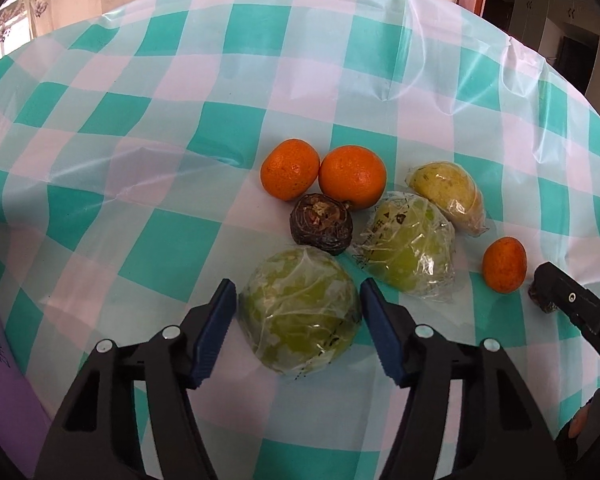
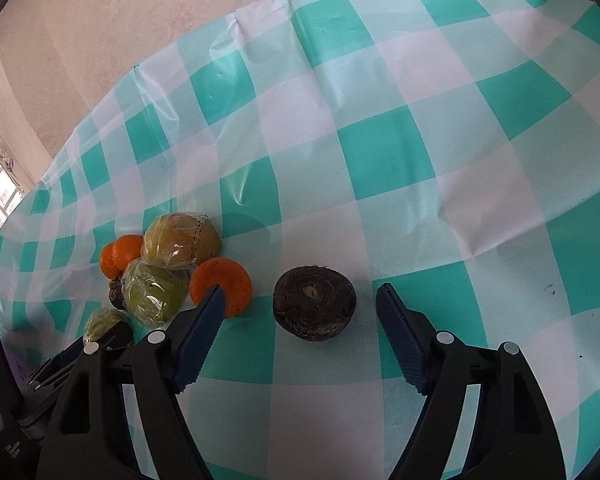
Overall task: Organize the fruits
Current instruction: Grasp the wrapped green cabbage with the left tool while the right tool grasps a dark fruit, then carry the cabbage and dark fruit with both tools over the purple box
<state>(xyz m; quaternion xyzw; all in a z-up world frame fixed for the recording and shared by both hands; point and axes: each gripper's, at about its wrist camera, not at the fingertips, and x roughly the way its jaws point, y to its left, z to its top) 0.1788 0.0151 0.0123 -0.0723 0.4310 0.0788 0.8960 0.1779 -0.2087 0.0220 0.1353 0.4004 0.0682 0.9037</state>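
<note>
In the left wrist view my left gripper is open, its blue pads on either side of a plastic-wrapped green fruit without clear contact. Beyond lie a dark brown fruit, two oranges, a second wrapped green fruit, a wrapped yellowish fruit and a small orange. In the right wrist view my right gripper is open around another dark brown fruit lying on the cloth, pads apart from it. The small orange sits just left of it.
A teal and white checked cloth covers the table, with creases. A wall stands behind the table's far edge. A purple object lies at the left edge. The right gripper's body shows at the lower right of the left wrist view.
</note>
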